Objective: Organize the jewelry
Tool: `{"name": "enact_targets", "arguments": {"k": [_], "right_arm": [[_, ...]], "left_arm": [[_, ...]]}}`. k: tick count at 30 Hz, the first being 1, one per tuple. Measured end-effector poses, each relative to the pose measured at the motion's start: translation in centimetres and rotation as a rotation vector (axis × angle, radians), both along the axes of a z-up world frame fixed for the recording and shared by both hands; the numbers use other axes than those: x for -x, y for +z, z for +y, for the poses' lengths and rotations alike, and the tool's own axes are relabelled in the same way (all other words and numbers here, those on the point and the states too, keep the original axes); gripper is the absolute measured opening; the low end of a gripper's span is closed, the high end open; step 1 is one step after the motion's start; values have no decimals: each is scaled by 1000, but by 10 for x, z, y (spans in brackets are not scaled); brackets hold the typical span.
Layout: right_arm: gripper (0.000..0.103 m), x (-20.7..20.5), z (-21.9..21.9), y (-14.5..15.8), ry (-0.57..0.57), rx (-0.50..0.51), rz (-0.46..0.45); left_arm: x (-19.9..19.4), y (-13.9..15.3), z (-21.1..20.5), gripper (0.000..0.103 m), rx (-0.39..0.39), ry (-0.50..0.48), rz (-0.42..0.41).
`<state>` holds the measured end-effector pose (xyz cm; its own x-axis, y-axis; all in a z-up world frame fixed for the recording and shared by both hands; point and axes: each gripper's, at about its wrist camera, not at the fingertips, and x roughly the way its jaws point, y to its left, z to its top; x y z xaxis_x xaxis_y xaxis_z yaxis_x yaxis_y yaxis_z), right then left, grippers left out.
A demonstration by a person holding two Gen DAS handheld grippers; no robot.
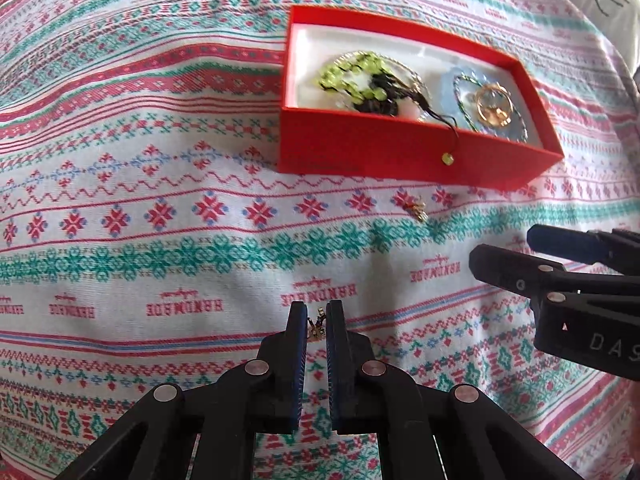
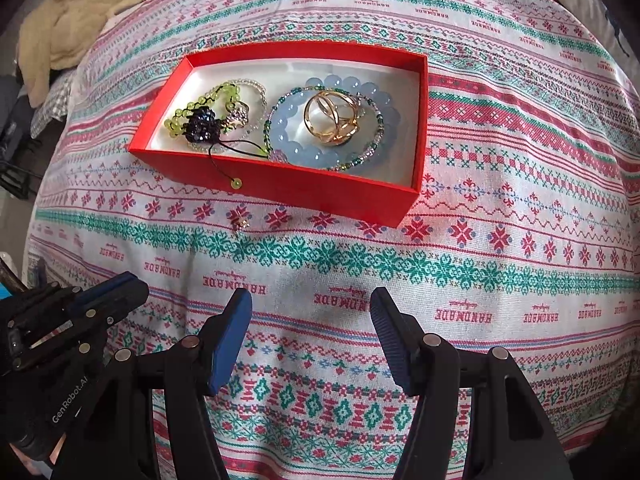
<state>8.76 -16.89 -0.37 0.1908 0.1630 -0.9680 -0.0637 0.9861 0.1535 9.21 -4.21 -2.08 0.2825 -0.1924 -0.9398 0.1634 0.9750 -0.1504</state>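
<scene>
We see soft, even daylight; faint shadows pool below the red box (image 2: 288, 188), and fisheye edges bend and blur.

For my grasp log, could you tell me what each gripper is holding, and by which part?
The left gripper pinches a small gold earring at its fingertips; which part cannot be told. The right gripper is open, holding nothing.

Both wrist fisheyes look forward and downward, close above the patterned woven tablecloth (image 1: 160, 216), sharing the open red cardboard jewelry box (image 1: 400, 152) (image 2: 304, 190), the left view lying left of the right.
</scene>
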Motion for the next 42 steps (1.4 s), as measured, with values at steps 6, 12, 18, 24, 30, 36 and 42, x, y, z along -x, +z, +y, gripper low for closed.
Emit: {"name": "enact_targets", "arguments": {"k": [6,12,18,24,30,36,42], "right_arm": [[62,-17,5,-4,-75,-102,-3],[42,-28,18,-11,-103,-114,-5],[28,-35,30,-16,-80,-92,-12],[10,-38,36,-25,-61,-33,-31],[8,-41,45,-24,-19,15,-53],[7,-38,42,-16,0,10,-58],[7,-31,33,-5,-2,-21,-62]], "left_arm": [[-5,3,12,4,10,24,-2],[-7,4,23,4,19,32,3],[-6,8,44,4,14,38,2],[-5,9,53,4,12,46,2],[-3,10,54,4,9,53,1],[-5,16,51,4,18,54,-11],[-8,20,44,4,25,53,-20]]}}
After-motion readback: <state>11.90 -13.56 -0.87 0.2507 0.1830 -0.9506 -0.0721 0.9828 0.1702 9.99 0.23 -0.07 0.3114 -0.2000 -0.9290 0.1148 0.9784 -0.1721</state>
